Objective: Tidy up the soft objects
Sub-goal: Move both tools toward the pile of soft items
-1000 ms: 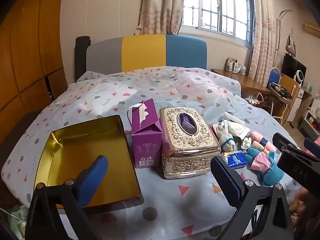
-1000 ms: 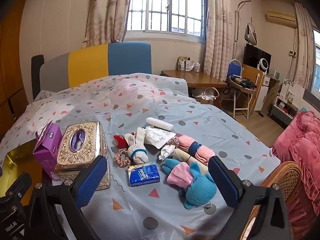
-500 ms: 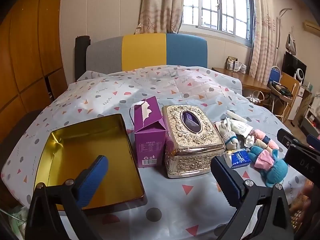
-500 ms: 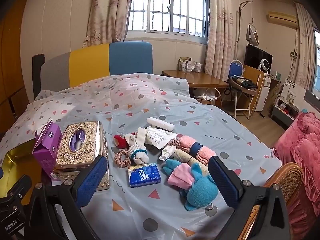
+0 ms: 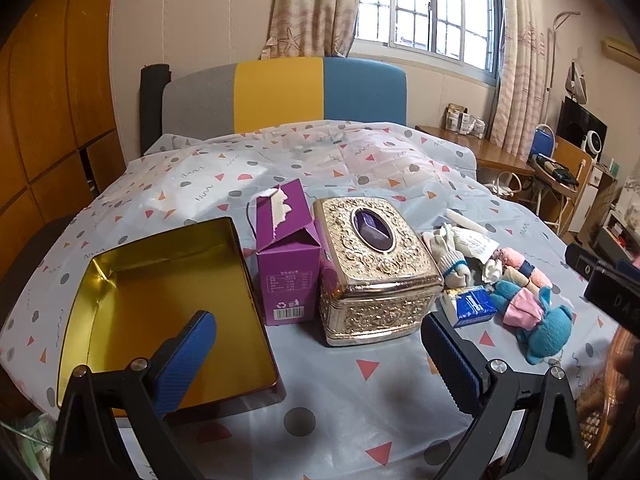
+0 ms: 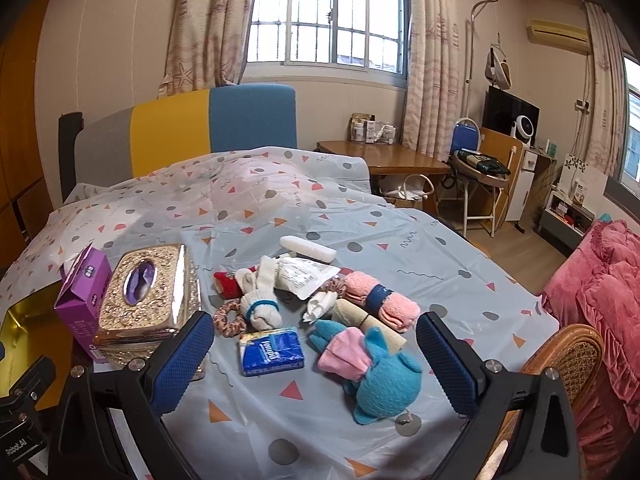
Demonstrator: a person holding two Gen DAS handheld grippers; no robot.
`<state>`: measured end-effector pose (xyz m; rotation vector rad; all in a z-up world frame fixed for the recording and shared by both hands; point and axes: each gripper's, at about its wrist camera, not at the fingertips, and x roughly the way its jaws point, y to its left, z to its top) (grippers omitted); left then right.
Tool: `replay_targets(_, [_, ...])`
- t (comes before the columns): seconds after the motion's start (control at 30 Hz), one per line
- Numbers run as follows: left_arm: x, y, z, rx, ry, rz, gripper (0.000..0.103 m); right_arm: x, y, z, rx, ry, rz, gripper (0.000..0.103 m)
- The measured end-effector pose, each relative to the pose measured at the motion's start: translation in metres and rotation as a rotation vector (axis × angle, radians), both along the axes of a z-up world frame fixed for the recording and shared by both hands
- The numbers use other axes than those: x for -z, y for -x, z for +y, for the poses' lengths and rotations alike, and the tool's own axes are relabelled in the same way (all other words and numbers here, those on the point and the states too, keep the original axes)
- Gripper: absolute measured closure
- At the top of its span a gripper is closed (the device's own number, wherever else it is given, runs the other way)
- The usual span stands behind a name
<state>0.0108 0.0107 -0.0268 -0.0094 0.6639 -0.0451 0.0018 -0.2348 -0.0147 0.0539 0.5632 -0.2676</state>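
Daylight from a barred window falls on a bed (image 6: 400,256) covered by a pale sheet printed with triangles and dots, with a grey, yellow and blue headboard (image 5: 280,92) behind it. On the left side of the sheet lies an open gold tin (image 5: 100,280) with nothing in it; just beside it stands a torn-open purple carton (image 5: 286,264), touching an ornate gold tissue box (image 5: 376,272). The soft objects sit in a loose pile to the right of the tissue box: a white sock bundle (image 6: 260,308) with a blue band, a scrunchie (image 6: 228,318), a blue tissue pack (image 6: 272,350), a rolled pink towel (image 6: 382,300), a teal and pink plush toy (image 6: 376,372), a white tube (image 6: 308,249) and a crumpled white packet (image 6: 308,276). The left hand-held gripper (image 5: 316,356) hangs with its jaws wide apart and nothing between them, in front of the tin and tissue box. The right hand-held gripper (image 6: 312,364) is likewise spread wide and holding nothing, framing the tissue pack and plush toy.
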Motion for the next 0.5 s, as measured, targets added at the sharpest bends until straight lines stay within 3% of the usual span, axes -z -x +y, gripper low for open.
replay_targets(0.5, [0.004,-0.004,-0.009,0.05,0.007,0.039,0.0,0.001,0.004,-0.027,0.05,0.008,0.005,0.0])
